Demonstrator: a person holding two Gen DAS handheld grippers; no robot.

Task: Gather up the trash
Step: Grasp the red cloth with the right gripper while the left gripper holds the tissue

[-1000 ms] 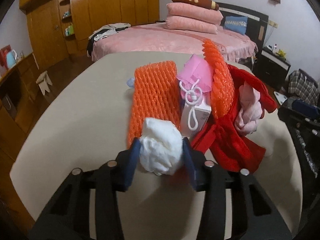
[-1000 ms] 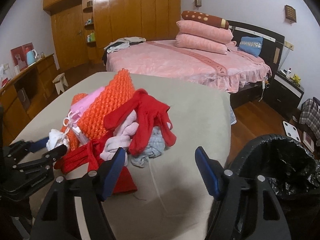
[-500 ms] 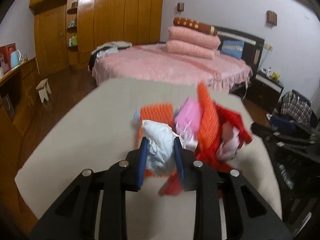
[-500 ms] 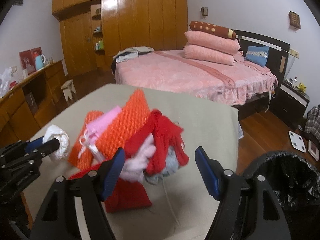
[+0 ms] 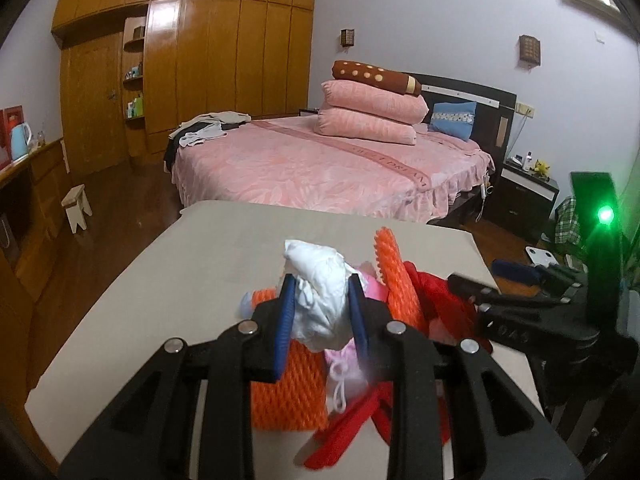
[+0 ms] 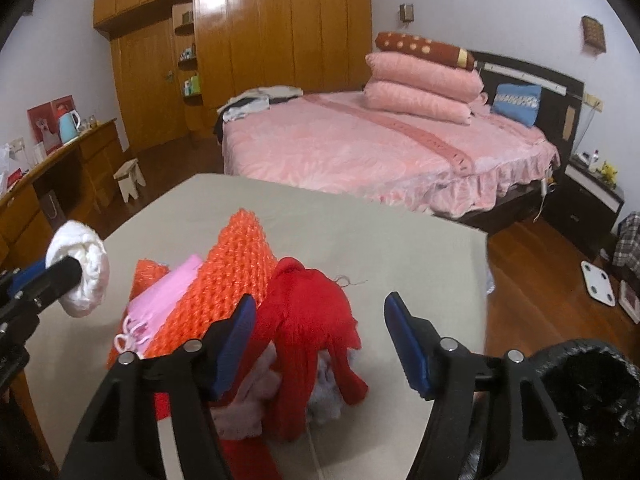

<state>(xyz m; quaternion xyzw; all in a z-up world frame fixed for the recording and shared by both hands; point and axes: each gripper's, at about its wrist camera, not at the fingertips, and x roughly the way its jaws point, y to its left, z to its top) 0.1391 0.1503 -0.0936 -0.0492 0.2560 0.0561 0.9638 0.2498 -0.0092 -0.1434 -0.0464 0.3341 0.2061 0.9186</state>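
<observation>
While the left gripper pinches the white paper wad clear of the table, the bin sits at the lower right of the right wrist view, cut off by the frame edge and out of the left view. Wad shows far left there, so it has to cross the pile. Right gripper has just been closing, jaws apart, empty, over the red cloth. Orange foam net partly buried.
</observation>
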